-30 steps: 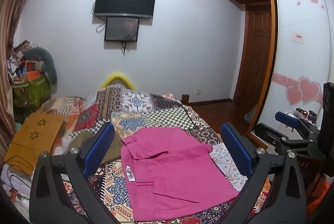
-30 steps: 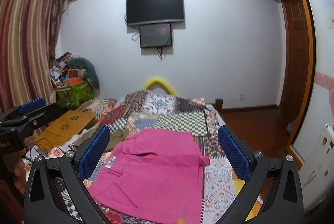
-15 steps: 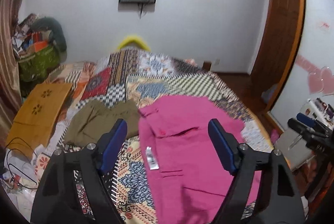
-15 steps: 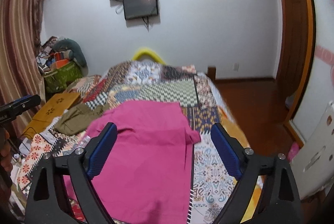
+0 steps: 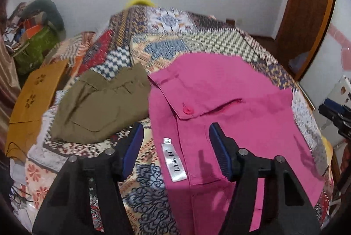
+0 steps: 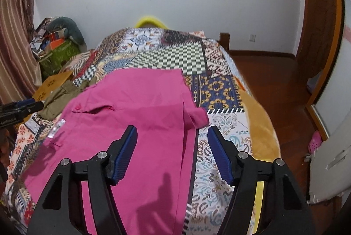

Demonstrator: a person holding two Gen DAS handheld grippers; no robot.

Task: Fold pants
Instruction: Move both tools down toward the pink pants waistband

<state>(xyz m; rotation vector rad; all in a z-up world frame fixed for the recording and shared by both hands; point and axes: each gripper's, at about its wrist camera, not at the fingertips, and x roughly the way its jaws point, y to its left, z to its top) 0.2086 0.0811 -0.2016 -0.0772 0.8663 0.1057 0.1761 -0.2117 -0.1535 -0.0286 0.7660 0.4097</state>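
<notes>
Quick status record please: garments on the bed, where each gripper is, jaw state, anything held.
surface: bed with patchwork quilt
pink pants: spread flat, waist end far, white label at their left edge
olive pants: lying left of the pink pants, touching their edge
left gripper: above the pink pants' left edge, jaws closing, nothing pinched
right gripper: above the pink pants' right edge, jaws closing, nothing pinched
fold: not begun on the pink pants

Each gripper (image 5: pixel 175 152) has black angular arms. Silver screws stud them. The pads (image 6: pixel 125 152) are ribbed blue.
</notes>
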